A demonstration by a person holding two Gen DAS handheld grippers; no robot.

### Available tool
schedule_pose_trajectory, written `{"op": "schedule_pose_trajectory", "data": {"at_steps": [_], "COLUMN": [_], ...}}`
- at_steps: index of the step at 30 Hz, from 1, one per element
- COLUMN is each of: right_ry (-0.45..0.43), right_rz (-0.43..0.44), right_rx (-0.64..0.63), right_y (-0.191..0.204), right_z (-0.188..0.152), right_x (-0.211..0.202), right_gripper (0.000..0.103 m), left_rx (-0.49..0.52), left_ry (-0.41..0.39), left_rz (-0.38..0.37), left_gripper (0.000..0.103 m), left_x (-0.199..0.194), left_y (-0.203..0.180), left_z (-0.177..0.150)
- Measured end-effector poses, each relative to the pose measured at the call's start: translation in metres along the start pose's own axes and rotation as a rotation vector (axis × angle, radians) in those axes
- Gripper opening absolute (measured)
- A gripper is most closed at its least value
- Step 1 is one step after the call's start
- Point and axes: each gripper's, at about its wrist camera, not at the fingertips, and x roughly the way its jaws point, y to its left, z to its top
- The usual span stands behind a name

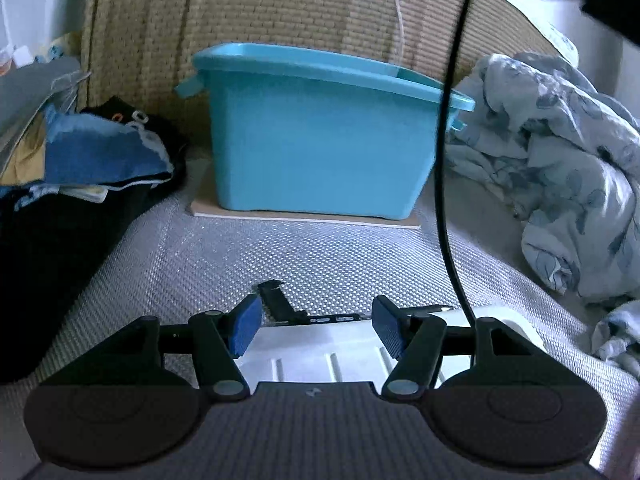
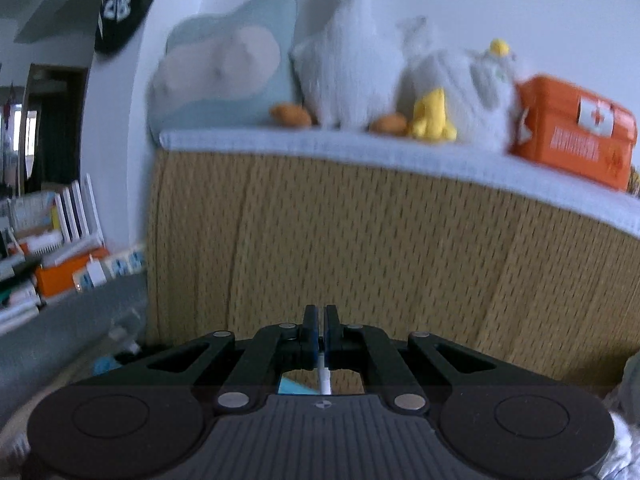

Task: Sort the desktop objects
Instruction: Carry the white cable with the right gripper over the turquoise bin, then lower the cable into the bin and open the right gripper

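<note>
A light blue plastic bin (image 1: 320,136) stands on a flat board ahead in the left wrist view. My left gripper (image 1: 316,326) is open and low over a white ribbed object (image 1: 320,354) that lies between and below its blue pads; a black strap-like item (image 1: 280,304) lies just beyond. My right gripper (image 2: 321,334) is raised, shut on a thin white pen-like stick (image 2: 325,380) that hangs below the pads. A sliver of the blue bin (image 2: 294,386) shows beneath it.
Dark and blue clothes (image 1: 80,160) lie at left, a floral blanket (image 1: 560,168) at right, a black cable (image 1: 444,160) hangs in front. A woven headboard (image 2: 360,260) carries plush toys (image 2: 348,56) and an orange first-aid box (image 2: 576,128). Books (image 2: 48,240) stack at left.
</note>
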Motion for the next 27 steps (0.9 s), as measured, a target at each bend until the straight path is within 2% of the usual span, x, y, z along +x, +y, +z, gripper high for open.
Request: {"op": "schedule_pose_trajectory", "data": {"at_steps": [8,14,18,19,20,24,26,27], "right_ry": [0.102,0.178,0.224,0.232,0.239,0.219,0.214,0.211], "right_rz": [0.041,0.087,0.109,0.112,0.114,0.105,0.117,0.127], "right_rx": [0.052,0.156,0.180,0.192,0.203,0.190,0.204,0.214], "right_y": [-0.005,-0.011,-0.013,-0.014,-0.015,-0.016,-0.019,-0.020], "right_z": [-0.034,-0.058,-0.067,-0.068,-0.069,-0.066,-0.064,-0.063], "right_x": [0.026,0.044,0.051,0.052,0.052,0.045,0.043,0.041], "right_gripper": [0.003,0.004,0.006,0.009,0.018,0.023,0.034,0.036], "left_rx": [0.000,-0.010,-0.019,-0.022,-0.026,-0.034,-0.036,-0.037], "left_ry": [0.006,0.006,0.005,0.004,0.003,0.005,0.005,0.005], "left_rz": [0.002,0.001,0.000,-0.001,-0.003,-0.003,-0.004,-0.004], "left_gripper": [0.065,0.065,0.065,0.065,0.065,0.065,0.065,0.065], "left_x": [0.003,0.002,0.002,0.002,0.002,0.002,0.002,0.002], "left_y": [-0.001,0.001,0.002,0.002,0.002,0.004,0.004,0.005], "left_z": [-0.001,0.000,0.000,0.001,0.001,0.001,0.001,0.001]}}
